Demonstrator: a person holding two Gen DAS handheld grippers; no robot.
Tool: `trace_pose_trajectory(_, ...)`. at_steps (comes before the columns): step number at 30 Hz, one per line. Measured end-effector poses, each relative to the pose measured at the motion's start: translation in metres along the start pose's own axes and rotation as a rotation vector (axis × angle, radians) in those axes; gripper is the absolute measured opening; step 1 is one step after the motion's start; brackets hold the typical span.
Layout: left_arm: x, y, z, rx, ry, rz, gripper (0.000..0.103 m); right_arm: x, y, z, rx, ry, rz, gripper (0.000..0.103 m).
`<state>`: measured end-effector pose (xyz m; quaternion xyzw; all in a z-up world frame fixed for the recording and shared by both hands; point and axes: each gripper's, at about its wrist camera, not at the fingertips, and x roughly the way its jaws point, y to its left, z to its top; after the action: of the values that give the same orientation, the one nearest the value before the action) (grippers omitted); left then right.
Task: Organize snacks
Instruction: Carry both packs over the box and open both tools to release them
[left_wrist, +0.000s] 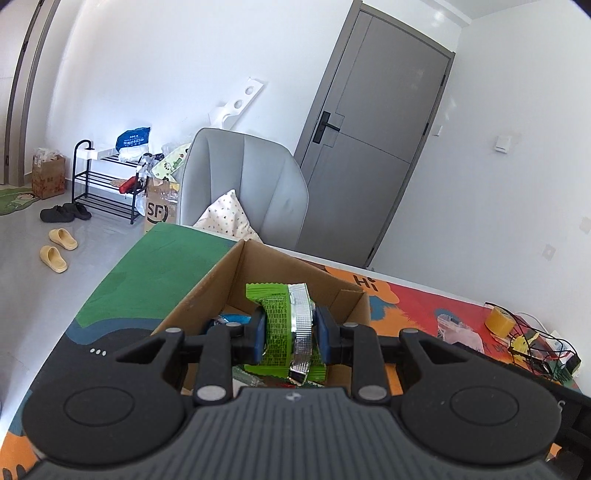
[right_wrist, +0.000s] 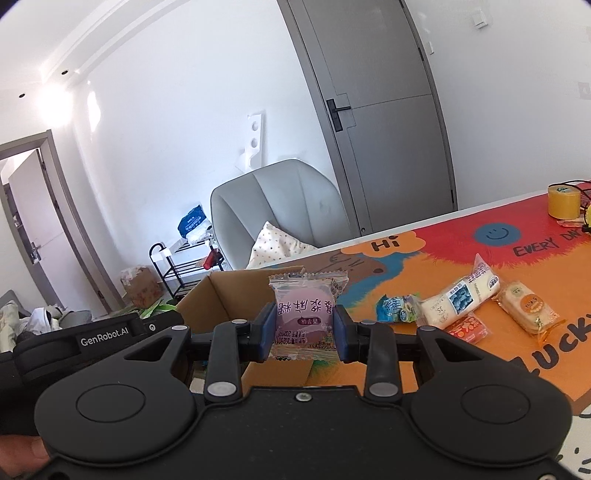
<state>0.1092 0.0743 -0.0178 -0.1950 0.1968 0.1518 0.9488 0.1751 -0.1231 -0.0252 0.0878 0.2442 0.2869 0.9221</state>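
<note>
While both of my hands carry snacks toward the open cardboard box (left_wrist: 258, 280), each grip looks like the weak point. My left hand-held gripper (left_wrist: 290, 332) pinches a green snack packet (left_wrist: 275, 325) with a shiny silver edge, held upright over the box's open top; a few wrapped snacks already lie inside. The packet is folded and slick, so I judge it could slide out of the blue pads early, or catch on the box's near wall and tip outside.

My right hand-held gripper (right_wrist: 304, 325) pinches a clear packet holding a round purple pastry (right_wrist: 304, 314), squeezed at its two sides. It hangs just at the right, near corner of the box, not clearly over the opening. If I let go here, it might strike the box's rim (right_wrist: 255, 275) and drop onto the colourful surface (right_wrist: 424, 369). Too hard a squeeze could crush the soft pastry.

To the right, several more wrapped snacks (right_wrist: 461, 299) lie in a loose cluster on the surface, waiting. A yellow tape roll (right_wrist: 563, 201) stands at the far right, well apart. With both hand-held grippers crowding one small box, they could also bump each other or shove the light box along the surface.
</note>
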Motion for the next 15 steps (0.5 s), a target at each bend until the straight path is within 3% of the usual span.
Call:
trace_pose_trajectory(8, 0.021, 0.019, 0.007, -0.027, 0.021, 0.038, 0.027, 0.026, 0.014, 0.005, -0.018, 0.018, 0.031, 0.033)
trace_pose_trajectory(13, 0.021, 0.031, 0.013, -0.060, 0.013, 0.035, 0.043, 0.044, 0.022, 0.007, -0.023, 0.040, 0.056, 0.033)
trace_pose_trajectory(15, 0.019, 0.036, 0.015, -0.072, 0.004, 0.049, 0.044, 0.051, 0.025, 0.007, -0.026, 0.050, 0.064, 0.033)
